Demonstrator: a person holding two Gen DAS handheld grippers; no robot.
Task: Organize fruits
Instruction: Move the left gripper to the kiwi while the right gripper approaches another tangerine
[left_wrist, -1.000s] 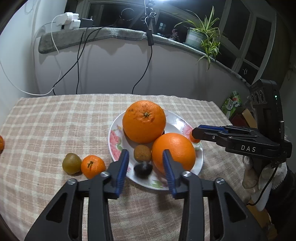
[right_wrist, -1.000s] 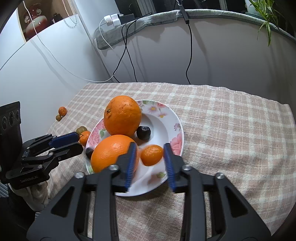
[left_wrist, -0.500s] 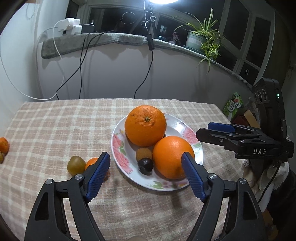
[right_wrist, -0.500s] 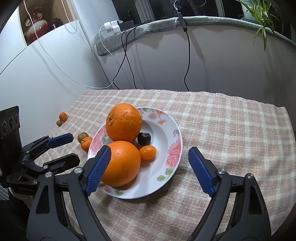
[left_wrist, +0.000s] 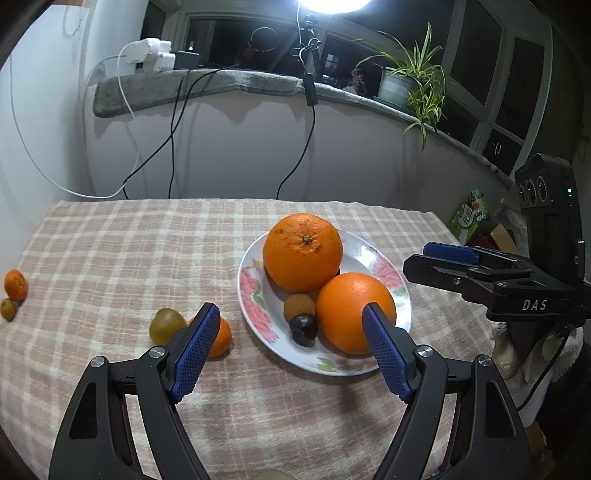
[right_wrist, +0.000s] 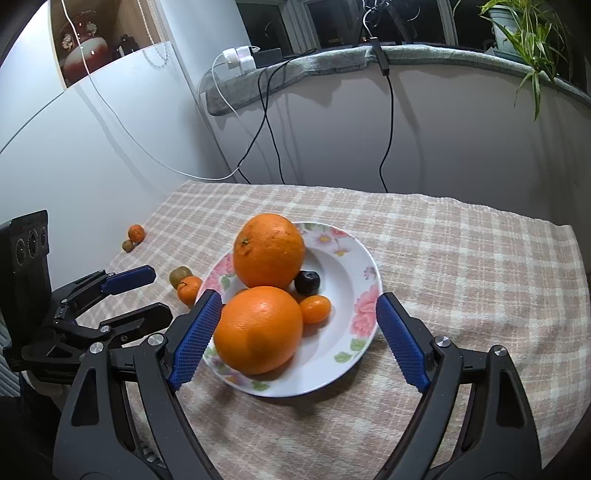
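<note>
Both grippers are held spread and empty; the small orange (left_wrist: 218, 338) beside the plate (left_wrist: 258, 314) probably lies nearer the left gripper (left_wrist: 288, 350) than the right gripper (right_wrist: 295, 339).

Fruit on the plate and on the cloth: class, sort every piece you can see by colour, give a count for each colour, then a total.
Large orange fruit, on the plate: 2
Small orange fruit: 3, one on the plate, two on the cloth
Greenish-brown fruit, on the cloth: 2
Brown fruit, on the plate: 1
Dark fruit, on the plate: 1
Total: 9
</note>
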